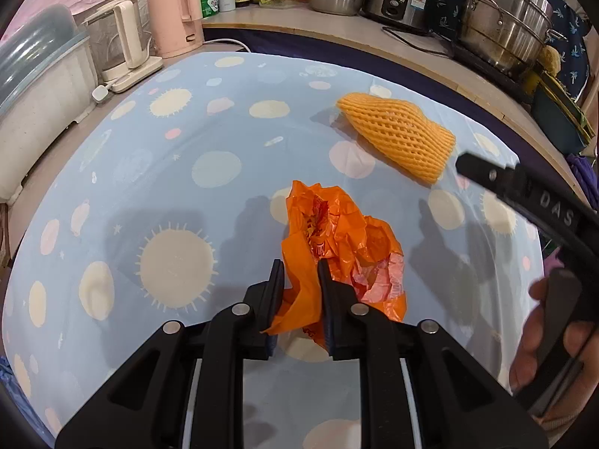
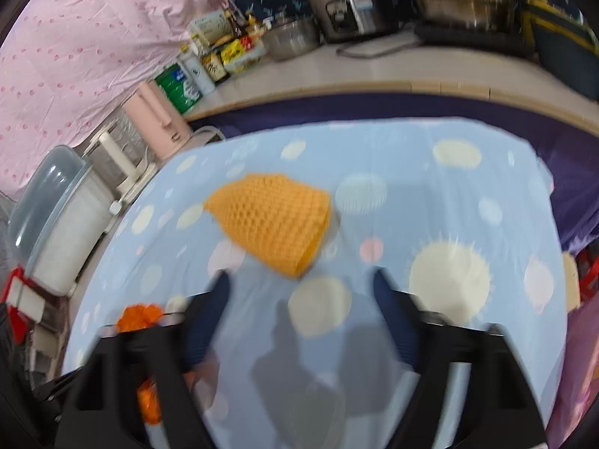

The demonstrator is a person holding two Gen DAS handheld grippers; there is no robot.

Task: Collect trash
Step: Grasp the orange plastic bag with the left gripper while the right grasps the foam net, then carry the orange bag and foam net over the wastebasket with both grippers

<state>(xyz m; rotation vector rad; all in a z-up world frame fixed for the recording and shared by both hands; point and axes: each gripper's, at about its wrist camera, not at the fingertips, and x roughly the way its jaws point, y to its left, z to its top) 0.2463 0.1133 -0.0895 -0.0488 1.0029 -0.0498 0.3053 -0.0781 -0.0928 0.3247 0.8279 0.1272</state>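
the orange plastic bag (image 1: 338,247) is pinched at lower centre by the left claw (image 1: 301,273), while the yellow foam net (image 2: 275,220), slanted across the counter (image 2: 468,194), is faced just ahead by the wide-spread right claw (image 2: 301,280).

The right wrist view is smeared throughout: the orange mesh sleeve (image 2: 275,224) shows no clear weave, and the bottle labels (image 2: 209,63) at the back cannot be read. The orange plastic bag (image 2: 140,314) is mostly hidden behind the right tongs (image 2: 301,280). In the left wrist view, the left tongs (image 1: 301,267) cover the bag's near corner.
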